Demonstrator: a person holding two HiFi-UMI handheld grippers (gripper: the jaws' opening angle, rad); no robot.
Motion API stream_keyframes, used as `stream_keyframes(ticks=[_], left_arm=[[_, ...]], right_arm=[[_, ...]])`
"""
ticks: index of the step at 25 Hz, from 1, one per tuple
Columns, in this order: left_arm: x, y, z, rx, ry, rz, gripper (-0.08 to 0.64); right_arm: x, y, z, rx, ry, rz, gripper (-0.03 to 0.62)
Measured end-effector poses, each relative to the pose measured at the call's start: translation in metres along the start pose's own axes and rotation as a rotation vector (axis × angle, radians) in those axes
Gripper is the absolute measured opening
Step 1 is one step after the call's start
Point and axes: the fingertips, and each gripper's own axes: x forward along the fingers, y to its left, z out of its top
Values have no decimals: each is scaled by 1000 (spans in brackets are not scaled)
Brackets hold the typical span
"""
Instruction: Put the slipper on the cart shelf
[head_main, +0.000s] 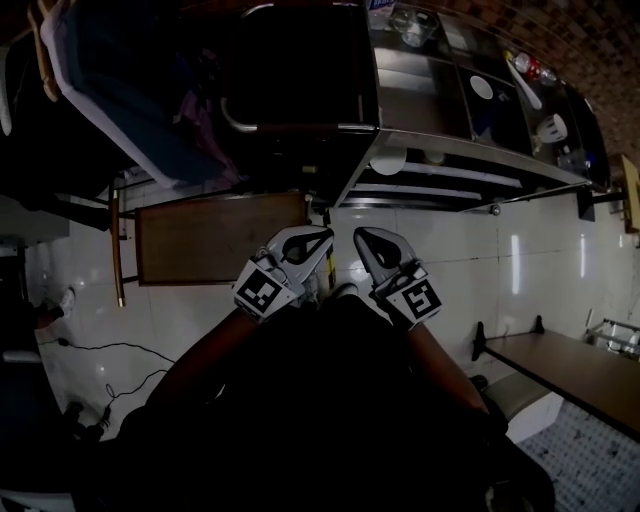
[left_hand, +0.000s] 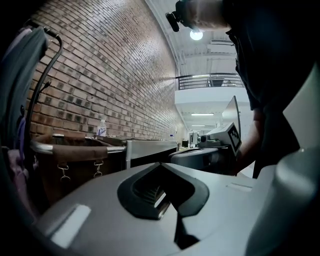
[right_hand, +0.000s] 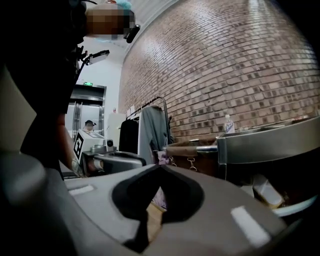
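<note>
I hold both grippers close in front of my body, side by side above the white tiled floor. My left gripper (head_main: 320, 237) (left_hand: 161, 165) is shut with nothing in its jaws. My right gripper (head_main: 362, 238) (right_hand: 160, 167) is also shut and empty. The steel cart (head_main: 462, 152) (right_hand: 270, 142) (left_hand: 150, 147) stands ahead, its shelves stacked one below the other. A pale flat thing (right_hand: 267, 192) lies on a low level of the cart; I cannot tell whether it is the slipper. No slipper shows plainly in any view.
A dark fabric hamper with a steel rail (head_main: 290, 100) (right_hand: 192, 149) stands left of the cart. Garments hang on a rack (head_main: 110, 80) (right_hand: 150, 127). A wooden panel (head_main: 220, 238) lies on the floor ahead, a wooden bench (head_main: 570, 372) at right, cables (head_main: 110, 362) at left.
</note>
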Motion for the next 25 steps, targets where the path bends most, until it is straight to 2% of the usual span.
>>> stream_keyframes(ticks=[9,13,20,25], left_arm=[[-7,-35,4,36,-14,42,2],[-23,-47,1,-4,8,95,2],[-60,-58,1,-20,29,203,2],[-84,-59,-4,12,24,233,2]], right_arm=[[-24,38,10,-53,-18,122,0],[-31,55,4,-49,-14,174,2],[-33,87,2,-27,-31,260,0],[-22,109,-3,-31,-22,306,1]])
